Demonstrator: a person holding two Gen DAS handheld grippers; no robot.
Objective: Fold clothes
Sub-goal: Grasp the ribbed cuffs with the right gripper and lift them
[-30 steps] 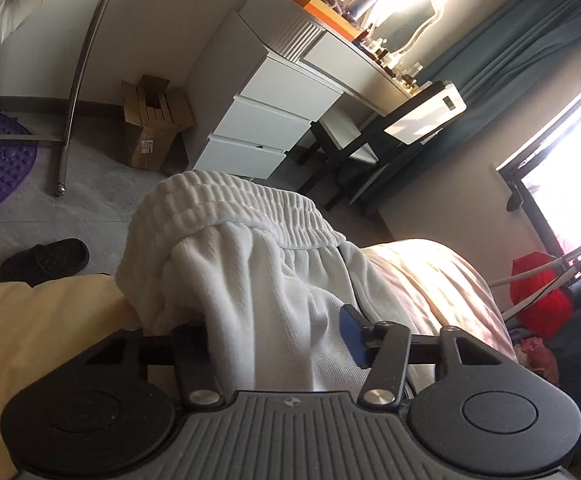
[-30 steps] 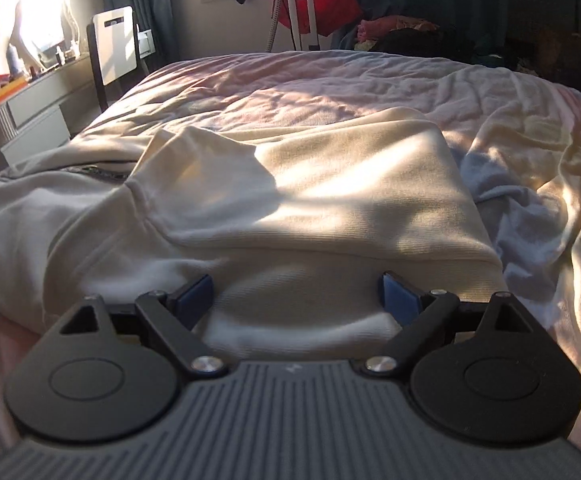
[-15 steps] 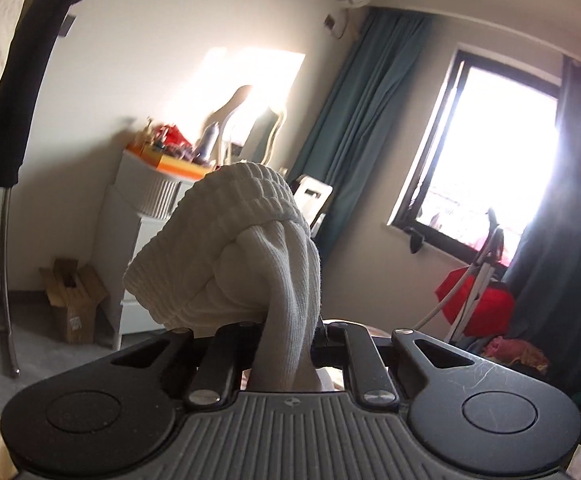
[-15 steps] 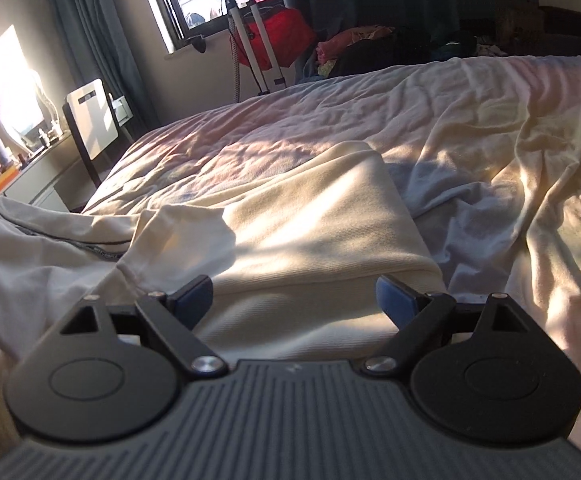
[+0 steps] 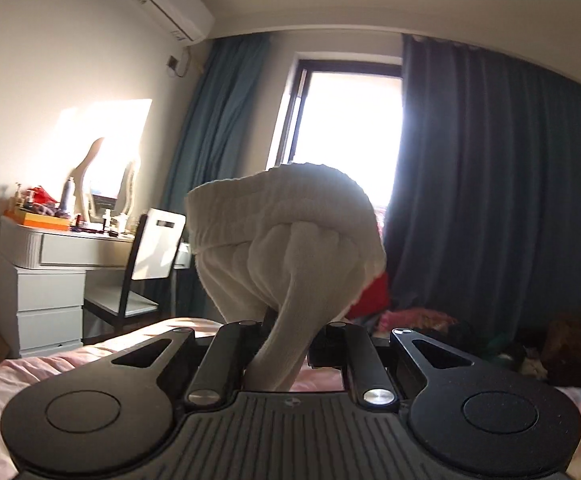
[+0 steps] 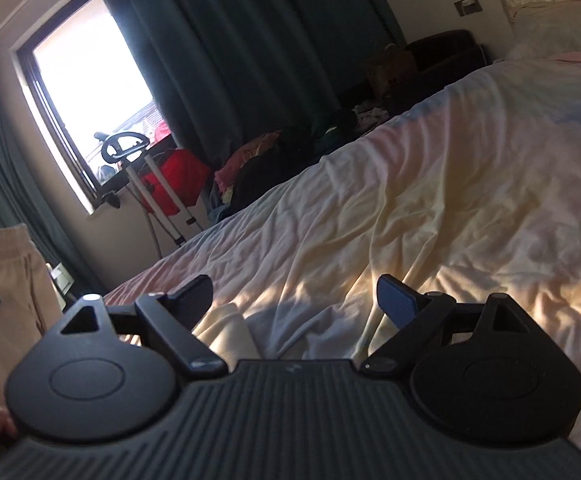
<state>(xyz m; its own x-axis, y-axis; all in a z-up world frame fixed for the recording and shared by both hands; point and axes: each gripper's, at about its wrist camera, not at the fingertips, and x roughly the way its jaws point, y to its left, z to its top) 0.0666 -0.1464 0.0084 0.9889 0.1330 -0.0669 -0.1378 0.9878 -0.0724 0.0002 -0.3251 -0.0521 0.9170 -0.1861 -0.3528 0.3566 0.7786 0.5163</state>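
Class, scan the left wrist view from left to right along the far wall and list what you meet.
Dressing table → mirror → chair → teal curtain → window → dark curtain.

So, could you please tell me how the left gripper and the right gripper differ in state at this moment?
The left gripper is shut on the white garment, while the right gripper is open and holds nothing. The left gripper holds the garment up in front of the window; the right gripper hangs over the bed sheet. Both are the same black handheld design.
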